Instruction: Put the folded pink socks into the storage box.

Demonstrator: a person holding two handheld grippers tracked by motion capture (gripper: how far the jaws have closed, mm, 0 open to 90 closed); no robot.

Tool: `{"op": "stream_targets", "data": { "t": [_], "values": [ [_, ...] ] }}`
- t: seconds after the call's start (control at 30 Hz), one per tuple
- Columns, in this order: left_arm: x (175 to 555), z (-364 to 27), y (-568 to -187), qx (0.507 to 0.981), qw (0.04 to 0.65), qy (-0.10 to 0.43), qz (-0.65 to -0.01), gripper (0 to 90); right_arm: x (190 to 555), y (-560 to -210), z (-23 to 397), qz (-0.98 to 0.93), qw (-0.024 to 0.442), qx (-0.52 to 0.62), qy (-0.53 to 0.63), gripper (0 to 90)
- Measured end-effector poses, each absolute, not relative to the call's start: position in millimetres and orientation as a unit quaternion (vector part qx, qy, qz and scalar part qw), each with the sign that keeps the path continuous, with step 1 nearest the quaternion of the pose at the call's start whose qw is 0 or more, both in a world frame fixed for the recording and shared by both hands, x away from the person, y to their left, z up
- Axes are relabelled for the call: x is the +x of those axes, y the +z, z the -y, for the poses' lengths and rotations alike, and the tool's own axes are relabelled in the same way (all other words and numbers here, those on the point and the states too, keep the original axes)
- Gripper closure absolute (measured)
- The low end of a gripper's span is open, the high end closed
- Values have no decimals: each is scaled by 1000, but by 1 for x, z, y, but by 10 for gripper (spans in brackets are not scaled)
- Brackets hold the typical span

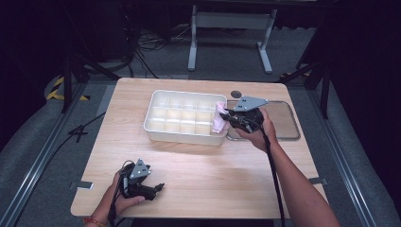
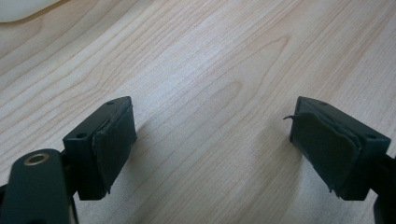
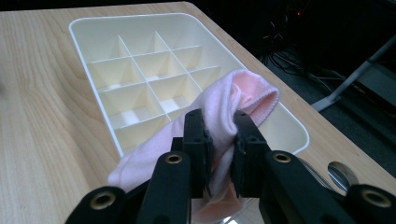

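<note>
A white divided organizer box [image 1: 182, 118] [image 3: 140, 70] sits in the middle of the wooden table [image 1: 198, 184]. My right gripper [image 1: 226, 116] [image 3: 219, 135] is shut on a pink sock [image 1: 219, 118] [image 3: 233, 100], holding it over the box's right end. The sock hangs down below the jaws and its cuff sticks up past them. Near the table's front left, my left gripper [image 1: 158, 187] [image 2: 212, 140] rests low over bare wood, open, with nothing between its pads.
A flat grey tray [image 1: 286, 123] lies to the right of the box, partly under my right hand. A small dark round disc [image 1: 236, 94] sits at the table's back edge. Metal frame legs and cables stand on the floor behind.
</note>
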State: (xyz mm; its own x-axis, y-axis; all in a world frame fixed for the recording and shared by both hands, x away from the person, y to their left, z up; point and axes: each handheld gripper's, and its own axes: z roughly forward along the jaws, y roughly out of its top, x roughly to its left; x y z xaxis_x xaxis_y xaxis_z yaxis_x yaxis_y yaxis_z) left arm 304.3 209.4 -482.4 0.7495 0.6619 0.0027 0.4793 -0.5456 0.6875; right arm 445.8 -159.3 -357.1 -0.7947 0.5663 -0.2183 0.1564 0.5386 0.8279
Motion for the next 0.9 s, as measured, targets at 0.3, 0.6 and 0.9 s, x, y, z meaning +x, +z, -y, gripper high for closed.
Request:
{"op": "stream_targets", "data": {
  "t": [0.3,0.6,0.9],
  "values": [
    [304,-209,-482,869,346,132,-328,147,457,-370,155,-849,245,223,411,784],
    [304,-209,-482,869,346,132,-329,148,457,-388,152,-863,251,209,386,779],
    [303,-209,-483,866,348,129,-334,147,457,-395,146,-874,235,198,376,775]
  ]
}}
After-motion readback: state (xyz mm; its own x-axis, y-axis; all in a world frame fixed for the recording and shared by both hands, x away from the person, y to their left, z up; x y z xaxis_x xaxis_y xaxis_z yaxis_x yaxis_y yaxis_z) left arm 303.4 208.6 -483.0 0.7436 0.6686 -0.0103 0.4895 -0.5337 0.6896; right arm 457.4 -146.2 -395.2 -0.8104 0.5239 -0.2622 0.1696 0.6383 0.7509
